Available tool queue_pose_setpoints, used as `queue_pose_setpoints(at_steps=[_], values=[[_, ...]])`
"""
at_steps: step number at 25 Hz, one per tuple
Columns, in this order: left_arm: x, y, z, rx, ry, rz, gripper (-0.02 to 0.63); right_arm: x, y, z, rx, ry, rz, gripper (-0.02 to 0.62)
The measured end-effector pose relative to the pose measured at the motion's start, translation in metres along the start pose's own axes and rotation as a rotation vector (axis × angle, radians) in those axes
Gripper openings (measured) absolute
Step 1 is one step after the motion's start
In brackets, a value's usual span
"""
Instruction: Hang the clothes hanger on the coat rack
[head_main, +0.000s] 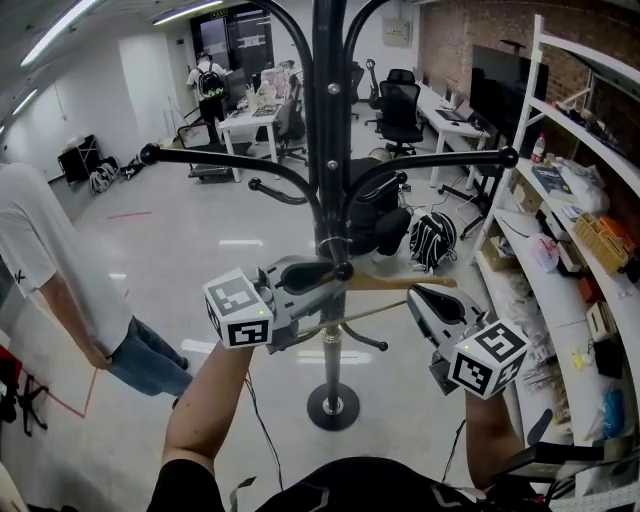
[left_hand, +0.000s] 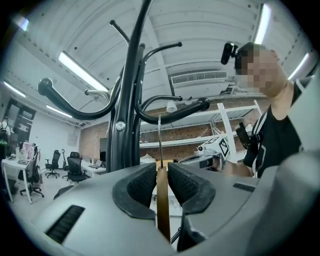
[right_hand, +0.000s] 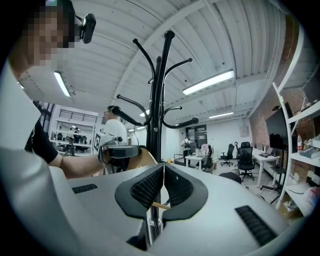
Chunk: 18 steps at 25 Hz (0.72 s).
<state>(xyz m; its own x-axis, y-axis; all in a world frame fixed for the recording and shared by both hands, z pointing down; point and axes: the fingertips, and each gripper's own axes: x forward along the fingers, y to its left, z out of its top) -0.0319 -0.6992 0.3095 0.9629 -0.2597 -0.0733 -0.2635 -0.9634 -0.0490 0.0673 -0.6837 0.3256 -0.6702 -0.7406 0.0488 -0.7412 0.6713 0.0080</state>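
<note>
The left gripper (left_hand: 161, 172) has its two ribbed pads closed on the flat wooden body of the clothes hanger (left_hand: 163, 210), which stands on edge between them. From the top of the wood the hanger's thin wire hook (left_hand: 159, 140) runs straight up to the underside of a curved black arm (left_hand: 172, 111) of the coat rack; I cannot tell whether it is over the arm. From the head view this gripper sits close against the rack's black pole (head_main: 328, 150), its marker cube (head_main: 238, 308) turned towards the person, and the hanger's pale shoulder (head_main: 405, 282) reaches out to the right of the pole. The lower bar (head_main: 350, 318) slants beneath that shoulder. The right gripper (right_hand: 163, 167) is just beside that far end with its pads pressed together at the tips. A thin wooden rod (right_hand: 160, 205) shows across the slit lower down, and I cannot say whether it is pinched. Its cube (head_main: 490, 357) sits low on the right. Both grippers point level, one each side of the pole, which stands on a round base (head_main: 333, 405) on the pale floor. A person in a white shirt (head_main: 50, 270) stands off to the left, white shelving (head_main: 580, 150) lines the right wall, and office chairs (head_main: 400, 105) and desks fill the back of the room.
</note>
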Motion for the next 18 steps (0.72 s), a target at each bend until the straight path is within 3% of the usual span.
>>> queue_pose_setpoints(at_steps=[8, 18], values=[[-0.006, 0.004, 0.006, 0.046, -0.024, 0.069, 0.081, -0.004, 0.005, 0.002, -0.006, 0.001, 0.014, 0.009], [-0.024, 0.009, 0.015, 0.022, -0.093, 0.141, 0.103, -0.008, 0.01, 0.0, 0.004, -0.006, 0.021, 0.009]])
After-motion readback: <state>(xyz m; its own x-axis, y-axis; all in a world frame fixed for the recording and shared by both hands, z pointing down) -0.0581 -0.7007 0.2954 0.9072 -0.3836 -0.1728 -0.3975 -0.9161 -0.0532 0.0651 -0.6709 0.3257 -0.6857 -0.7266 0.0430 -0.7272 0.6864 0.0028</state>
